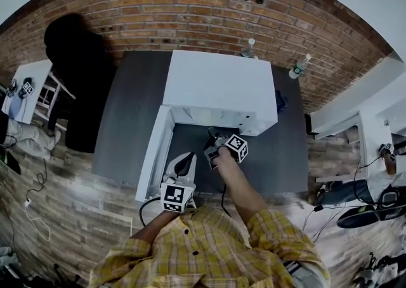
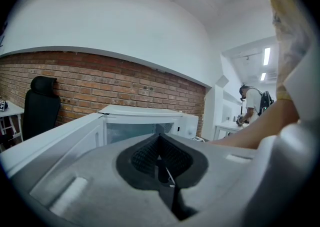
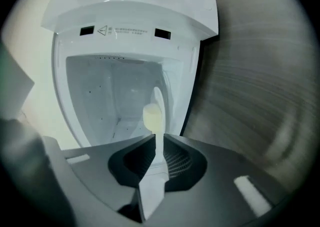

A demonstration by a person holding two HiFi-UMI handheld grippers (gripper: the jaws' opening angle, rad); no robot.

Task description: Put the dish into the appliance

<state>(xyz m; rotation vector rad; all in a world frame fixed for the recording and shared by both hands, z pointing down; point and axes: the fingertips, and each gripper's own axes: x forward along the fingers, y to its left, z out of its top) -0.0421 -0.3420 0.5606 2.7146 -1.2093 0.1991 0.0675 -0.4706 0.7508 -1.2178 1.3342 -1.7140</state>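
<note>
Yellow checked shirt (image 1: 209, 248) fills the head view's near edge; beyond, left gripper (image 1: 184, 161) and right gripper (image 1: 212, 134) hang over the dark table (image 1: 127, 115) before the open white appliance (image 1: 219, 84). Left gripper view: fingers together, empty. Right gripper view: fingers clamped on the edge-on dish (image 3: 156, 143), in front of the appliance's cavity.

1 appliance (image 1: 219, 90), 1 dish (image 3: 154, 116), 2 bottles (image 1: 249, 47) (image 1: 299, 66), 2 tongs (image 1: 184, 161) (image 1: 212, 134)
</note>
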